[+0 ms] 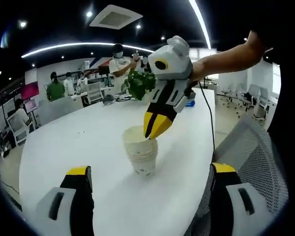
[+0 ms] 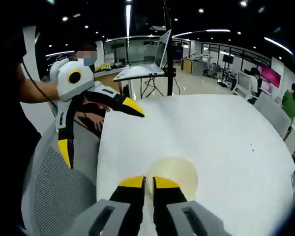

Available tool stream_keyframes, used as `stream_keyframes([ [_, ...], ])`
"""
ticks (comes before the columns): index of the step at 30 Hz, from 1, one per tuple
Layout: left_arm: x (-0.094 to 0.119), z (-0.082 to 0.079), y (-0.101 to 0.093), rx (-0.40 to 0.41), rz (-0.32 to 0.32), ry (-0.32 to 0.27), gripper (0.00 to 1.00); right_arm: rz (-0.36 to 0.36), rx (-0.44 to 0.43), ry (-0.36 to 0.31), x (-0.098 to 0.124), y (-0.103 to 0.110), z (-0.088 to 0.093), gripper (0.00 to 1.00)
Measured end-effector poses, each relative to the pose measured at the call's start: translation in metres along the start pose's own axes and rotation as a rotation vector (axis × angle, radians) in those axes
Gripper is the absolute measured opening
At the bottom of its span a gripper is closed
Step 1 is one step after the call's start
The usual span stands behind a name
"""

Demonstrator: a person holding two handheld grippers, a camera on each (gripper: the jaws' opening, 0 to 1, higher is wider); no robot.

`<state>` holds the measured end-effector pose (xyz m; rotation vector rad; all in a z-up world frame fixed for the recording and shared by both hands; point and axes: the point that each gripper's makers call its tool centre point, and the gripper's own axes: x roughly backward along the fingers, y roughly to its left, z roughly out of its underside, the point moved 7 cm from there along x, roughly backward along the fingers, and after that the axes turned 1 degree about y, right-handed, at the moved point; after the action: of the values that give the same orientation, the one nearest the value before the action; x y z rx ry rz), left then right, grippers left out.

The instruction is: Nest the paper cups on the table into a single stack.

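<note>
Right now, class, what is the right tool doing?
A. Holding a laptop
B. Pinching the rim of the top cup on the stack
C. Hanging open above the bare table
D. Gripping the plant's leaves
B: in the left gripper view, the right tool has its yellow tips closed on the rim of the cup stack.

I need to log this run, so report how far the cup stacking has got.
Done: several paper cups already sit nested in one stack on the white table. In hand: the right gripper is pinched on the top cup's rim. The left gripper hangs open beside it. Left: release; I see no loose cups.
</note>
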<state>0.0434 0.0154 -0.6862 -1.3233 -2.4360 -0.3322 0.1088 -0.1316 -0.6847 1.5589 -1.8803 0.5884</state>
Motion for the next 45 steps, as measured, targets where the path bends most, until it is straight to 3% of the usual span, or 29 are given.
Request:
stream_keyframes([
  [10,-0.015,0.010,-0.003,-0.006,0.025,0.025,0.98,-0.001,-0.014,-0.002,-0.011,0.003,0.014,0.06],
  [15,-0.022,0.011,-0.004,-0.002,0.038,0.023,0.97,0.036,-0.022,-0.098,0.001,0.005,0.004,0.10],
  [21,-0.036,0.009,-0.003,0.010,0.061,0.019,0.94,0.114,-0.015,-0.175,0.015,0.002,0.002,0.22],
  [28,-0.055,0.009,-0.002,-0.018,0.105,0.046,0.89,0.187,-0.014,-0.192,0.016,-0.001,0.014,0.45],
  [31,-0.063,0.009,0.000,-0.024,0.109,0.060,0.86,0.220,-0.022,-0.193,0.013,-0.005,0.021,0.51],
  [38,-0.077,0.011,0.007,-0.078,0.090,0.077,0.77,0.270,-0.060,-0.192,0.004,-0.011,0.031,0.55],
  [45,-0.092,0.015,0.014,-0.067,0.105,0.092,0.67,0.269,-0.175,-0.243,-0.006,-0.016,0.034,0.53],
])
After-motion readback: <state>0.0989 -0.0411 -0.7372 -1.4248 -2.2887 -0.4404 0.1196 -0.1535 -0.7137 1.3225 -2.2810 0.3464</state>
